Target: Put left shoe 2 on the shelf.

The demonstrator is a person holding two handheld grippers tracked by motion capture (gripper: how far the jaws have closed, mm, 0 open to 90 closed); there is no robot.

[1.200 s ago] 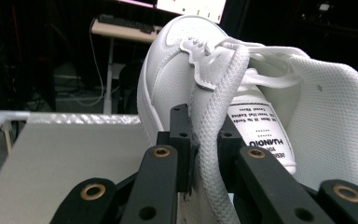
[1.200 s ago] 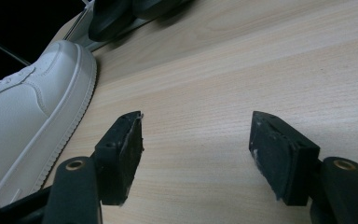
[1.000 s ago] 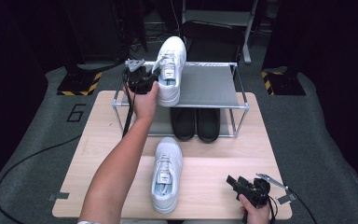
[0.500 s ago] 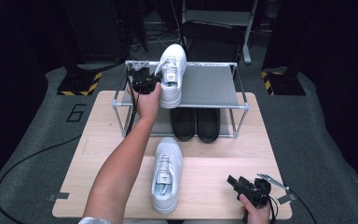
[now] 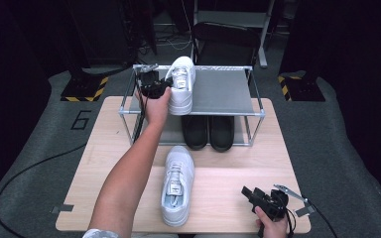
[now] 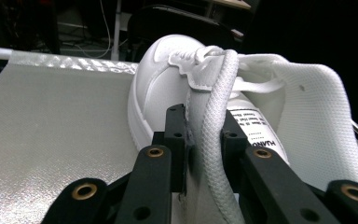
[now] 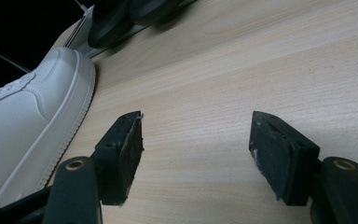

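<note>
High view: shoe [image 5: 182,87] now sole-down on top shelf of rack [image 5: 223,91], no longer lifted w/ toe raised as a sec ago; left gripper [image 5: 170,88] barely shifted; jaws just been opening a little, heel-side collar between them.

Left gripper view: left gripper [image 6: 200,126] w/ a narrow gap, collar rim of shoe [image 6: 158,88] sandwiched; pads look to be touching fabric both sides, so grip easing but not let go yet.

Meaning, as a guess: placing approx. done; next up, widen jaws fully, back out w/o dragging collar.

Direction: toe straight ahead of jaws, pointing away toward far rail; heel nearest jaws; long axis front-to-back across shelf, approx. in line w/ jaws' reach; upright, not tipped.

Second shoe [image 5: 177,186] flat on table [image 5: 228,148], toe the same way, well apart from left jaws, off to left of right jaws.

Right gripper view: right gripper [image 7: 196,144] gaping wide, nothing between, bare wood underneath; in high view right gripper [image 5: 248,193] idle at near edge.

Black pair [image 5: 209,131] on lower shelf, below and beyond left jaws.
</note>
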